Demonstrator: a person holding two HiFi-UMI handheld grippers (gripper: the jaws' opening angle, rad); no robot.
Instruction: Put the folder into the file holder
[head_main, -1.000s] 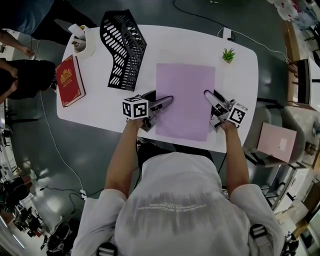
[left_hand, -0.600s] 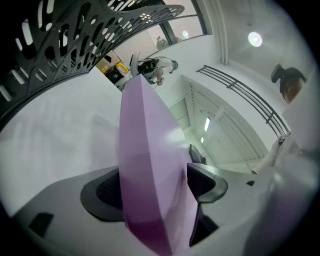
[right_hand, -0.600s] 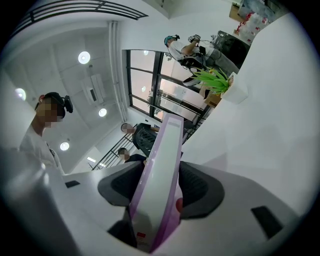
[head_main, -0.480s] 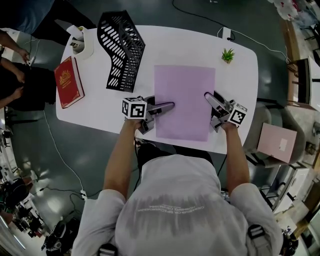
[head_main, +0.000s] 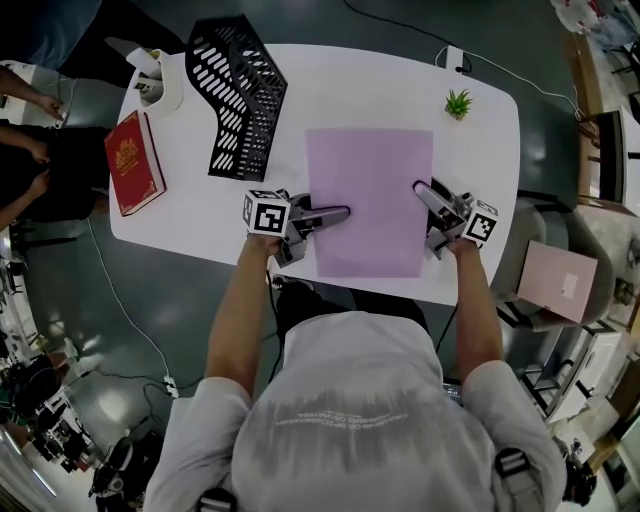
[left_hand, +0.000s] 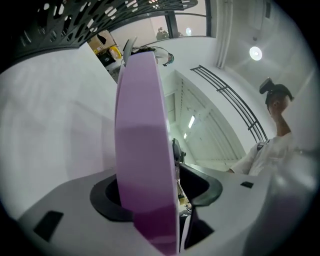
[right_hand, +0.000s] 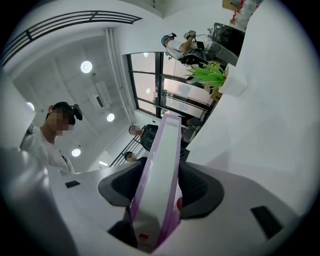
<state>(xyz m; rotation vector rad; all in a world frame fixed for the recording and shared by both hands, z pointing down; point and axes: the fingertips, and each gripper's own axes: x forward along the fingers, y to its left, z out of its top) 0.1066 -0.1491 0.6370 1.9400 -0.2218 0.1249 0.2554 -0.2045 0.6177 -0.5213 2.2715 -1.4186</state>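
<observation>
Tabletop (head_main: 360, 85) white under folder (head_main: 369, 200), floor (head_main: 150, 290) dark grey

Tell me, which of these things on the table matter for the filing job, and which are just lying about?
In the job: folder, file holder, right gripper gripping the folder, left gripper, jaws closing round its edge.
Lying about: red book, plant.

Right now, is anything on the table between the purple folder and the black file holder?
Nothing visible does. Bare white table separates the folder from the file holder. Only the left tool, jaws closing around the folder's left edge, sits on that side; the red book lies beyond the holder.
</observation>
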